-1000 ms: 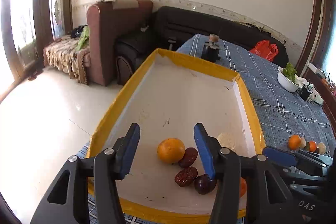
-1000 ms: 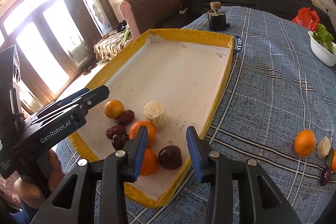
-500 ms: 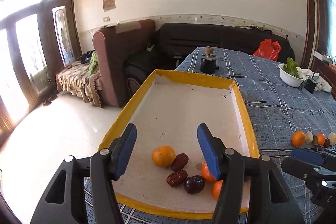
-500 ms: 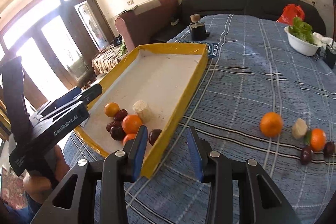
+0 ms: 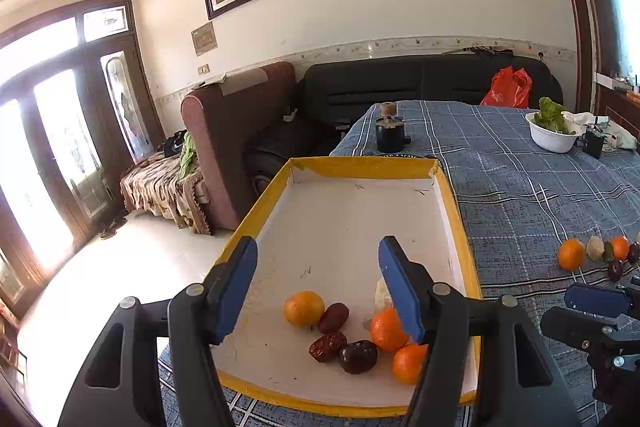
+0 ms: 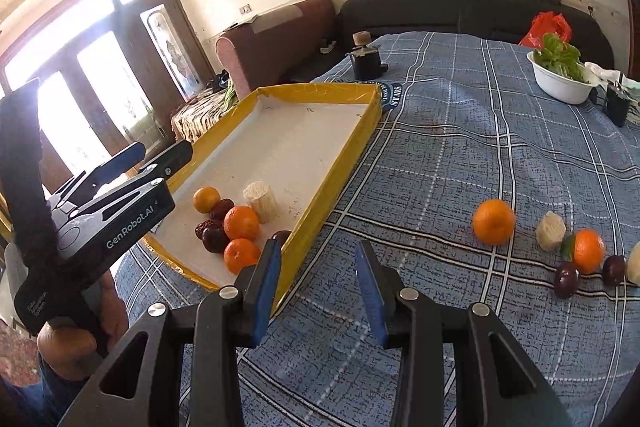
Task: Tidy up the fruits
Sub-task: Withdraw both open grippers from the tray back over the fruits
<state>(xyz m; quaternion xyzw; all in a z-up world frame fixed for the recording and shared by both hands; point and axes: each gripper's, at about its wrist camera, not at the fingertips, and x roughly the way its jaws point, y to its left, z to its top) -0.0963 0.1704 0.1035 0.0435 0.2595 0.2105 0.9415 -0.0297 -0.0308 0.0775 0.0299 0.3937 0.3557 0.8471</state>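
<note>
Right-wrist view, reading left to right: the left gripper (image 6: 132, 163) hangs over the near left corner of the yellow-rimmed white cardboard tray (image 6: 340, 155); its jaws have just been opening, wide and empty. Inside, near that front edge, sit three oranges (image 6: 241, 223), dark dates and a pale corn chunk. The right gripper (image 6: 318, 291) is narrow, holding nothing. Further right, on the blue checked tablecloth (image 6: 460, 155), the remaining fruits (image 6: 493, 221) still wait, so I'd judge roughly half done.

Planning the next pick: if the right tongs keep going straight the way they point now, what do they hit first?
Probably the bare blue plaid tablecloth, just beside the yellow-rimmed tray. The right tongs stand open and empty; the loose round orange lies off to their right. Depth is uncertain.
</note>
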